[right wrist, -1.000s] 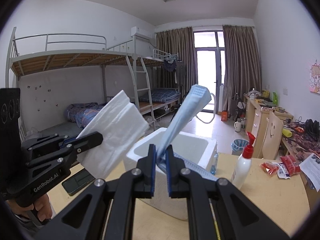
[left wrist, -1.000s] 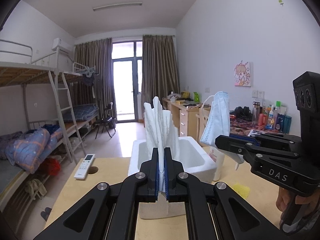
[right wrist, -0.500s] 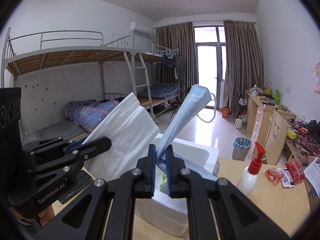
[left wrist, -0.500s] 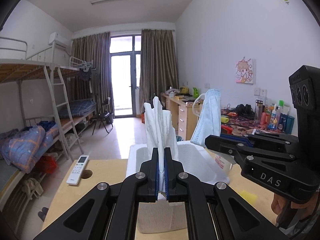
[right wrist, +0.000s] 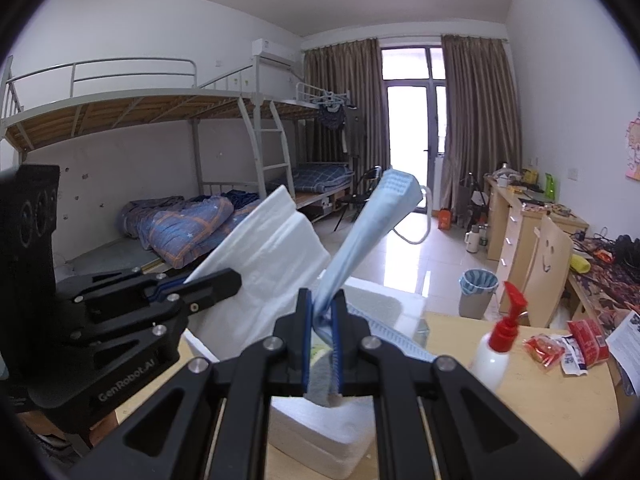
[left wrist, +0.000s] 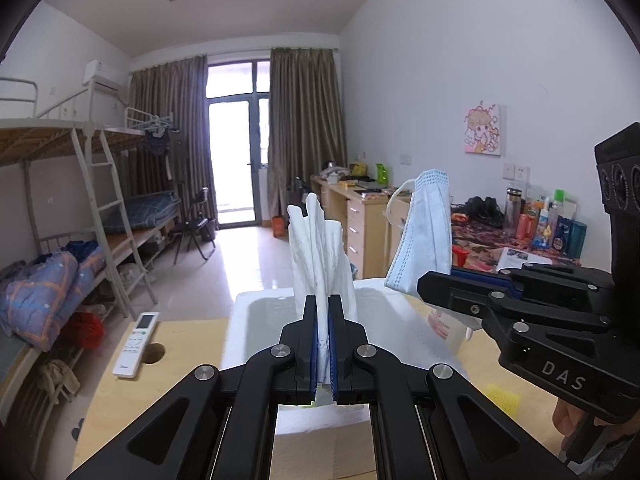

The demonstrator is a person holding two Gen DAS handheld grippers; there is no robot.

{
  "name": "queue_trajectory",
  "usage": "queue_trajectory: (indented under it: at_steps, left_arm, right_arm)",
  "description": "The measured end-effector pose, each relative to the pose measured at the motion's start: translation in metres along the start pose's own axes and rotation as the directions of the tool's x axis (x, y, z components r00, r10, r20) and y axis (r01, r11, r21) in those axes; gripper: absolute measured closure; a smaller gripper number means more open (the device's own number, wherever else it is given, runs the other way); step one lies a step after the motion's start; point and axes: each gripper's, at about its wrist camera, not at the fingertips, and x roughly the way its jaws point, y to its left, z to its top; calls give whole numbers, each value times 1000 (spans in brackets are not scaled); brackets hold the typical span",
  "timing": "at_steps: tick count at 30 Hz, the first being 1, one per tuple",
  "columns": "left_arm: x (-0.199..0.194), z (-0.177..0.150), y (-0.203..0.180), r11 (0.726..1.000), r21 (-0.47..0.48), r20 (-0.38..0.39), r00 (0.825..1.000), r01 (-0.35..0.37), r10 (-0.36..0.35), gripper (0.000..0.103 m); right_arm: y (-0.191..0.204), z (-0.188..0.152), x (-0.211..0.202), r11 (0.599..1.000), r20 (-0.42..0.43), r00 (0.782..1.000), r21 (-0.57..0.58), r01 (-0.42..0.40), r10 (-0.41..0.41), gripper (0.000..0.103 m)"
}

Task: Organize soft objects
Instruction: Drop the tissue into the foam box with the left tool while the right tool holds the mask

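My left gripper (left wrist: 323, 308) is shut on a folded white tissue (left wrist: 320, 256) that stands upright above the white foam box (left wrist: 256, 320). My right gripper (right wrist: 322, 304) is shut on a light blue face mask (right wrist: 372, 228) that leans up to the right, its ear loop hanging free. In the right wrist view the left gripper (right wrist: 224, 280) holds the tissue (right wrist: 276, 264) at the left, over the box (right wrist: 384, 304). In the left wrist view the right gripper (left wrist: 424, 284) holds the mask (left wrist: 424, 240) at the right.
The box stands on a light wooden table (left wrist: 188, 344). A white remote (left wrist: 136, 344) lies by a cable hole at the left. A white bottle with a red pump (right wrist: 496, 348) and red snack packets (right wrist: 568, 344) lie at the right. A yellow item (left wrist: 502, 398) lies near the box.
Both grippers have moved forward over the foam box, still shut on the tissue and the mask. The box sits lower and nearer in both views.
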Motion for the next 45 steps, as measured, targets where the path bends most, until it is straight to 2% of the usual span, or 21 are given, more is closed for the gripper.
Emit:
queue_trajectory:
  at_steps: [6,12,16,18,19,20,22,24,26,36,45]
  left_arm:
    - [13,-1,-7,1000,-8,-18,1000,11,-11,99]
    - [22,0,2,999,-20,-34,999,-37,36,99]
    - [27,-1,5,999,-26,-42,998,-43,42,97]
    - [29,-2,6,999,-31,-45,998,-39,38,84]
    - [30,-2,8,999,-35,-47,998,-38,36,62]
    - [30,-2,9,998,-41,-46,998,-42,40,36]
    - [25,-3,11,997,-53,-20,998,-63,62,19]
    - [22,-2,9,996,-41,-14,997,-77,77,14]
    - [20,-2,9,997,-28,-8,997,-74,74,2]
    - [10,-3,14,995,-29,25,995,-95,96,1]
    - [-4,-5,26,989,-28,52,988,-144,146,1]
  right_arm:
    - [-8,-1,-6,999,8,1000,17,29,-29,91]
    - [-10,-2,-4,1000,4,1000,17,21,-21,91]
    - [-12,-1,-4,1000,8,1000,19,23,-23,91]
    - [-14,-2,-4,999,7,1000,20,28,-28,91]
    - [-12,-2,-3,999,7,1000,21,29,-30,91]
    - [-13,-2,-3,999,8,999,22,32,-32,91]
    - [-12,-1,-3,999,9,999,20,34,-34,91]
    - [-13,-3,-3,999,9,999,20,38,-39,91]
    - [-13,-3,-2,999,6,999,22,40,-40,91]
    - [-13,-4,0,999,-4,999,27,48,-47,91]
    - [-5,-3,8,999,-9,1000,22,27,-27,91]
